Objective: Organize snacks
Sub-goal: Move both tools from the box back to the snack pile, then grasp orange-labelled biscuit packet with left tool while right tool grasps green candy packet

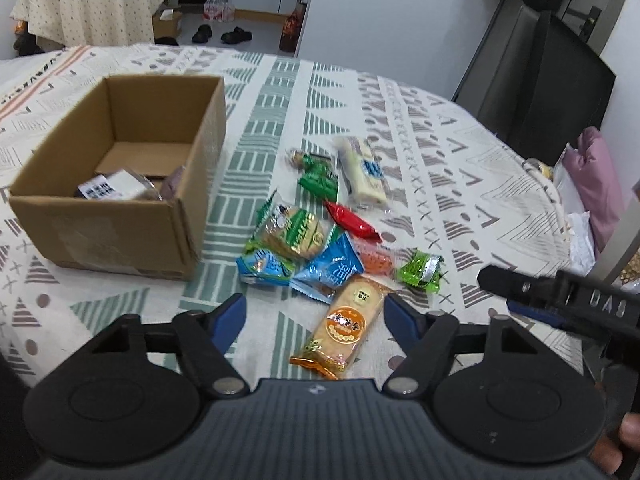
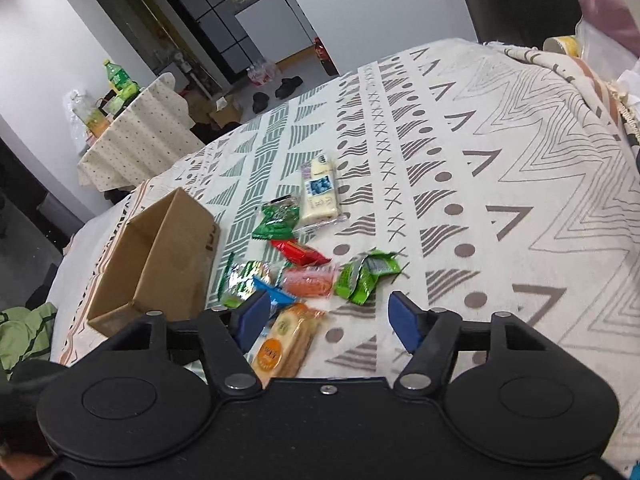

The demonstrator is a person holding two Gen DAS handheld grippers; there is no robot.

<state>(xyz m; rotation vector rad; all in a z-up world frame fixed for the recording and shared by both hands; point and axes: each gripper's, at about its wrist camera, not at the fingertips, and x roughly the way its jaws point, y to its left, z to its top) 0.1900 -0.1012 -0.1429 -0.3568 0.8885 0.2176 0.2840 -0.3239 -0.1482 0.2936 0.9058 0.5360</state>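
- A patterned cloth point(image 1: 420, 140) with green and grey shapes covers the counter, in a room with white walls.
- At left stands an open cardboard box point(image 1: 120, 184), a few packets lying inside it.
- Just right of the box, snack packets lie scattered: blue point(image 1: 332, 270), red point(image 1: 350, 220), lime green point(image 1: 420, 272), pale wafer point(image 1: 364, 172).
- Left gripper point(image 1: 316, 316): fingers apart, empty, around the near end of an orange biscuit pack point(image 1: 348, 324).
- Right gripper point(image 2: 332, 320): fingers apart, holding nothing.

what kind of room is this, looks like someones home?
Most likely a lived-in home, probably a dining or living area. A patterned tablecloth covers the work table, shoes sit on the floor by a doorway, and a second cloth-covered side table holds drink bottles.
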